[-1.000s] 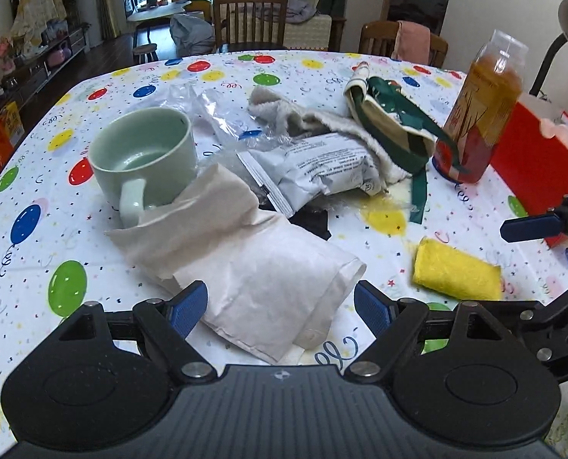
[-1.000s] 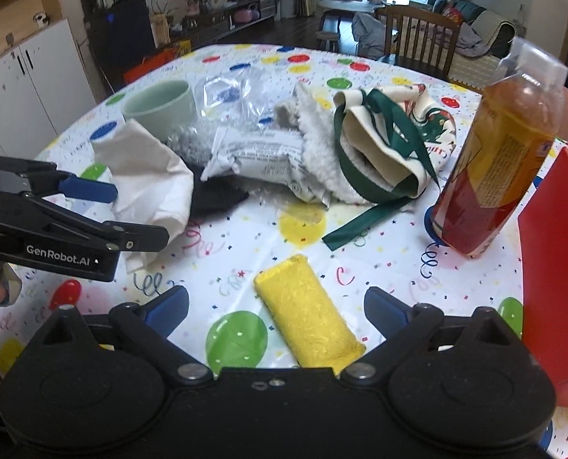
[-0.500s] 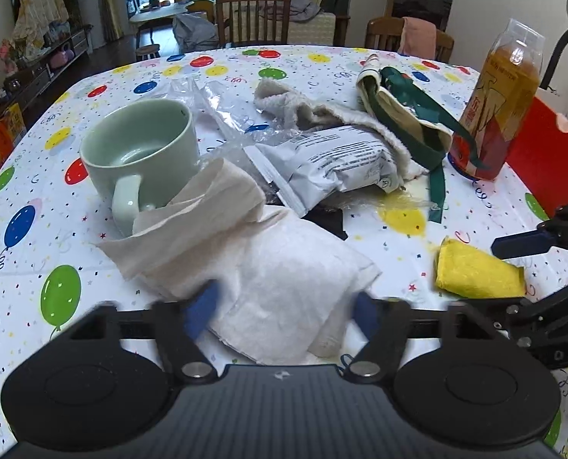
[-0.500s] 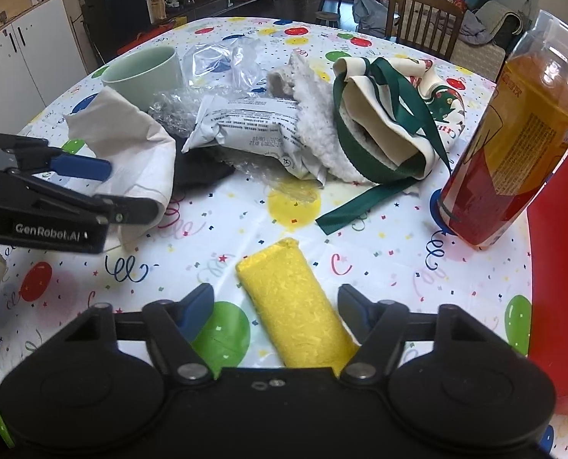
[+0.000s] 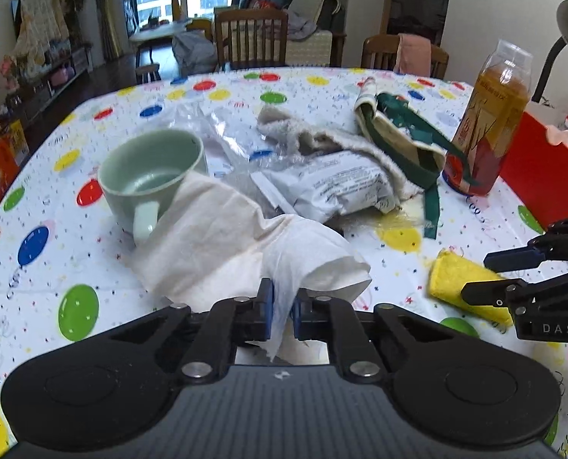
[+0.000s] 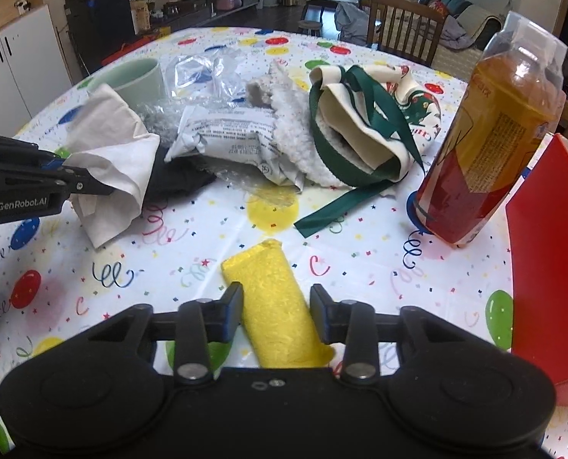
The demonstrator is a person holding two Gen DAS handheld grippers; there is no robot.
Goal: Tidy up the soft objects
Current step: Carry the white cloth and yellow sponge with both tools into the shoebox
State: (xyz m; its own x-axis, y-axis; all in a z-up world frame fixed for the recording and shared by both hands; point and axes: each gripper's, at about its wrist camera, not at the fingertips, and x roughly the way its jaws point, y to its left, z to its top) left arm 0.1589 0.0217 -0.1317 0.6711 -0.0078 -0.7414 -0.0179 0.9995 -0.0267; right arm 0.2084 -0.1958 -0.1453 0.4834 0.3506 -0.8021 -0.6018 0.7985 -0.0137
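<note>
My left gripper (image 5: 282, 311) is shut on the near edge of a white cloth (image 5: 222, 244) that lies on the table and leans on a green mug (image 5: 150, 179). The cloth also shows in the right wrist view (image 6: 111, 168), pinched by the left gripper (image 6: 92, 187). My right gripper (image 6: 276, 313) has its jaws close on both sides of a yellow sponge cloth (image 6: 276, 306), narrowly apart and touching or almost touching it. The sponge cloth also shows in the left wrist view (image 5: 460, 283), with the right gripper (image 5: 475, 271) over it.
A fleece pouch with green ribbon (image 6: 360, 130), a grey packet (image 6: 230, 141), clear plastic wrap (image 6: 203, 72) and a black item (image 6: 177, 179) lie mid-table. A juice bottle (image 6: 494, 126) and a red box (image 6: 552, 252) stand at the right.
My left gripper closed on the white cloth's near edge and bunched it up. My right gripper moved forward over the yellow sponge cloth and narrowed its jaws around it.
</note>
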